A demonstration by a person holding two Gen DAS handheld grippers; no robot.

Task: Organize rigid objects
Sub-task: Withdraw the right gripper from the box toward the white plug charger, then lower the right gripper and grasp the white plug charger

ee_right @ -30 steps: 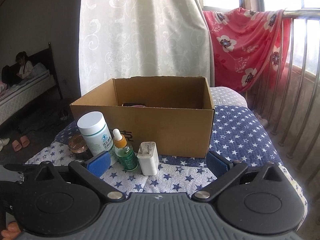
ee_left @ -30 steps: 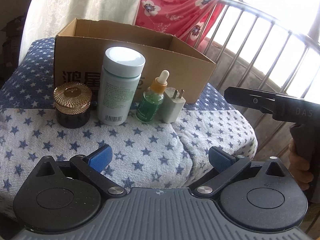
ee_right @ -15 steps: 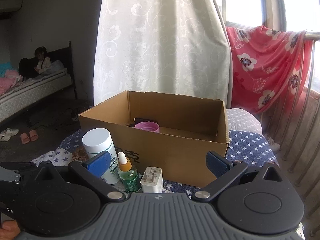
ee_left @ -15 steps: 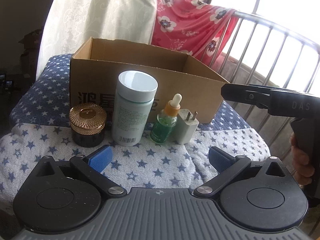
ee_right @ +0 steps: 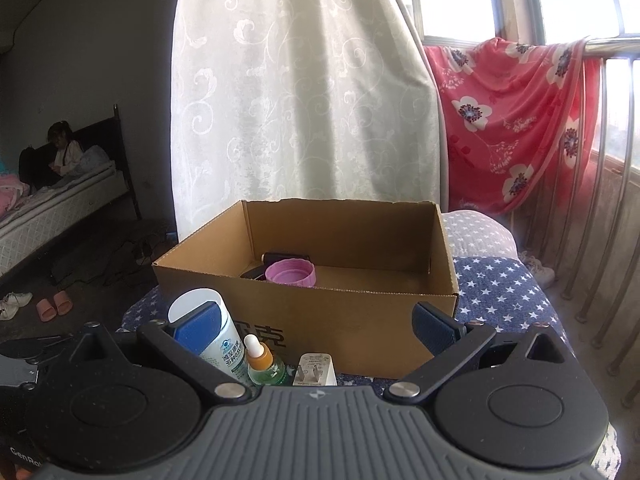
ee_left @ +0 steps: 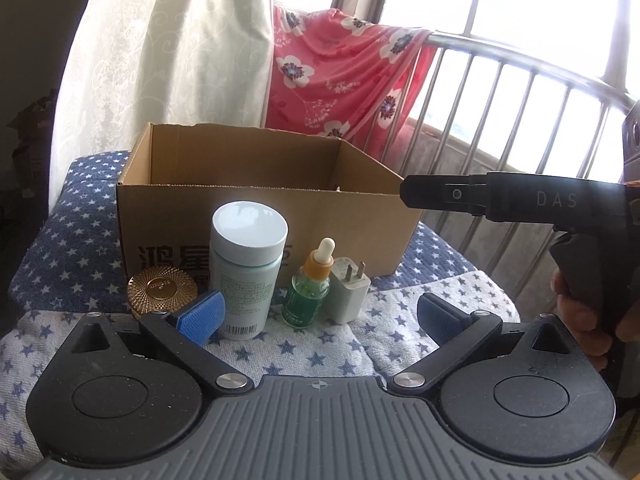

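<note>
One cardboard box (ee_left: 260, 208); before it, in a row: one gold-lidded jar (ee_left: 162, 290), one white bottle (ee_left: 248, 268), one dropper bottle (ee_left: 310, 284), one charger (ee_left: 349, 290). Left tool (ee_left: 318, 312) and right tool (ee_right: 316, 322): both spread wide, holding nothing.

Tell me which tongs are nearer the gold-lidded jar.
Left. The left tongs sit low just in front of the jar, one pad almost at its lid. The right tongs hang higher, off to the right near the box corner.

Brown box (ee_left: 256, 196), gold-lidded jar (ee_left: 162, 288), green dropper bottle (ee_left: 306, 294), star-patterned blue cloth (ee_left: 72, 240).
</note>
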